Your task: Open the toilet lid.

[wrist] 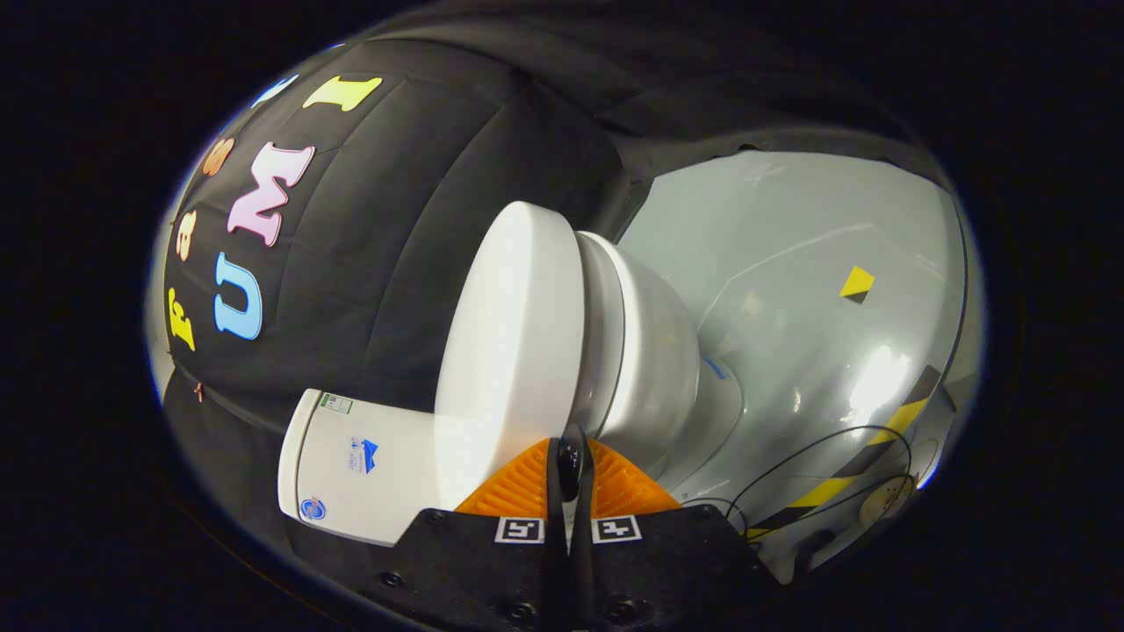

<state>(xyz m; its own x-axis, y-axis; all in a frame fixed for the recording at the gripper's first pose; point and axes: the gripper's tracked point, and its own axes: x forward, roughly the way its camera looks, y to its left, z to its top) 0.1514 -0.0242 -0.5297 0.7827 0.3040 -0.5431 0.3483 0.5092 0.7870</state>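
Pressing together with almost no gap, the gripper fingers seem to pinch the lid edge, though contact is hard to confirm. The lid runs toward 11 o'clock; bowl at 1 o'clock, tank at 9 o'clock, floor beyond.

A staged recording booth, not a real bathroom.

A white toilet with its tank stands on a glossy grey floor against a black cloth wall. Yellow-and-black hazard tape and a loose black cable lie on the floor near the toilet's base, marks of a test setup.
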